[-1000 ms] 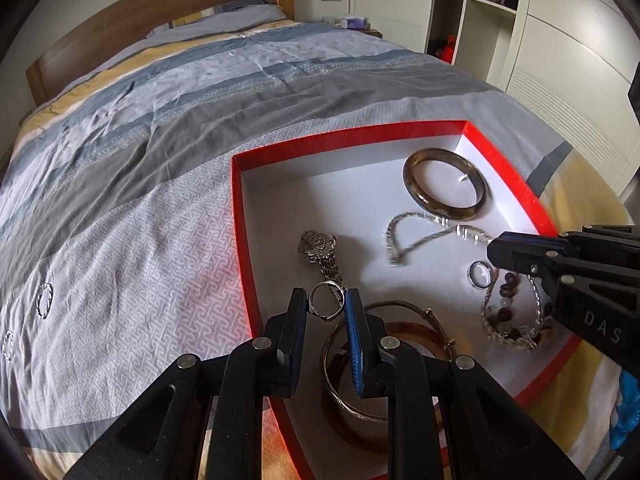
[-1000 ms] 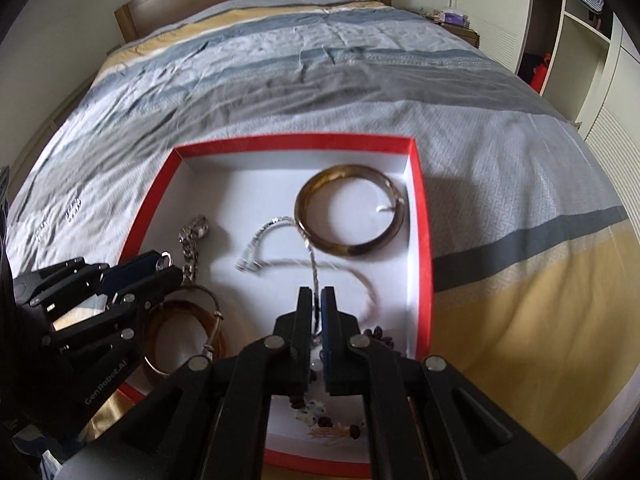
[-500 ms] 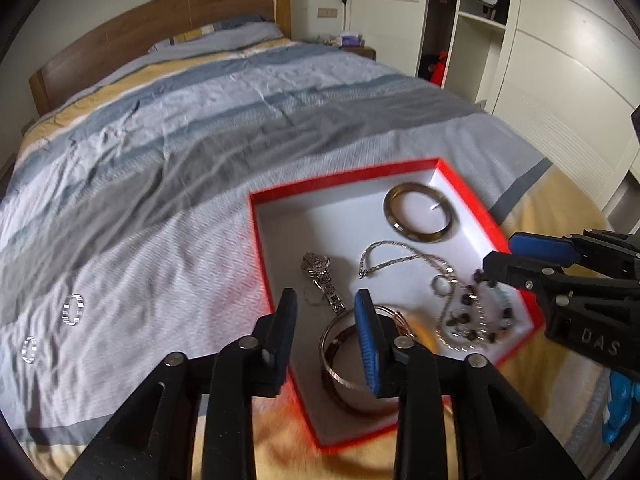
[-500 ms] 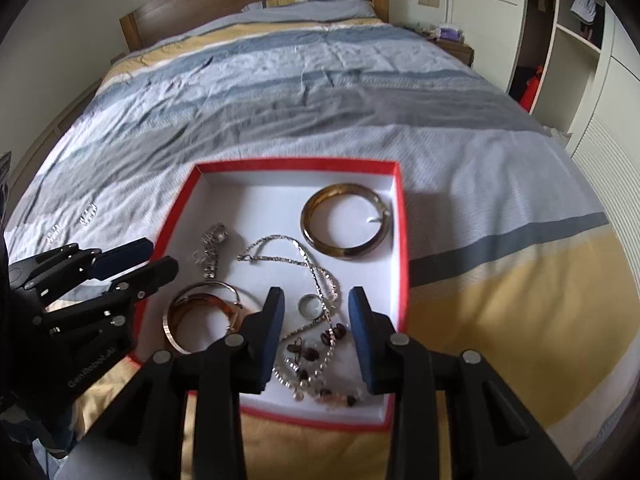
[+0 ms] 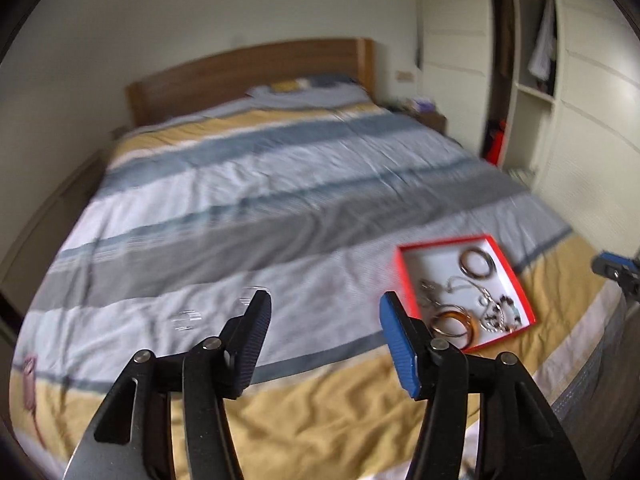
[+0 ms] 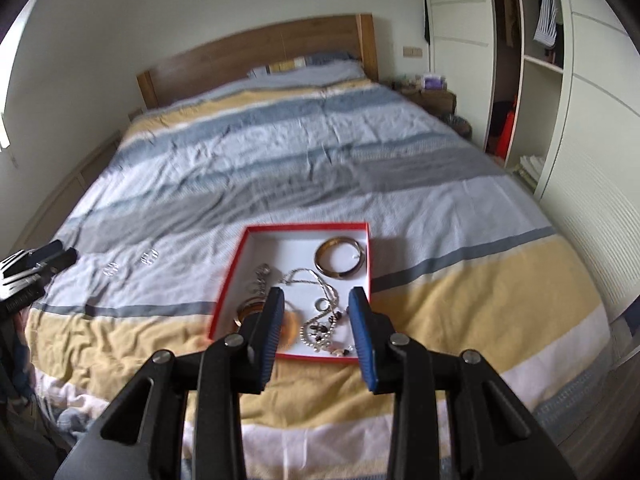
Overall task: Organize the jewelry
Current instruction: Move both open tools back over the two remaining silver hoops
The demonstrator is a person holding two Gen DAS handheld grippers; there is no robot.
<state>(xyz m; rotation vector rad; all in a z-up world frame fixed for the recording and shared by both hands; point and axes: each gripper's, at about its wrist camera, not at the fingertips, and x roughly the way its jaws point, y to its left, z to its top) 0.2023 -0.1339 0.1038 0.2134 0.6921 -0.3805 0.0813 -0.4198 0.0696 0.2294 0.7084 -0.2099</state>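
The red box (image 6: 362,225) with white inside lies on the bed (image 6: 280,152), near the foot end, on the striped cover where the grey-white band meets the yellow one.

Inside the box: a brown bangle (image 6: 340,258) at the far right corner, a silver chain (image 6: 310,278) in the middle, a small silver ring (image 6: 322,303) just below it, a beaded bracelet (image 6: 324,330) at the near edge, an amber bangle (image 5: 456,320) at the near left, partly hidden in the right wrist view. A small silver piece (image 6: 262,274) lies at the left side; what it is I cannot tell, too blurred.

Left gripper (image 5: 324,312): fingers are spread & opening wider, nothing between them, only bed cover behind. It is well apart from the box, which shows to its right.

Right gripper (image 6: 316,310): fingers are spread apart, nothing pinched; the box is seen behind the gap, not touched.

Two small clear ring-like things (image 6: 130,262) lie on the cover, left of the box, side by side; detail too blurred. Wardrobe (image 6: 560,80) stands at the right of the bed, wooden headboard (image 6: 256,52) at the far end.
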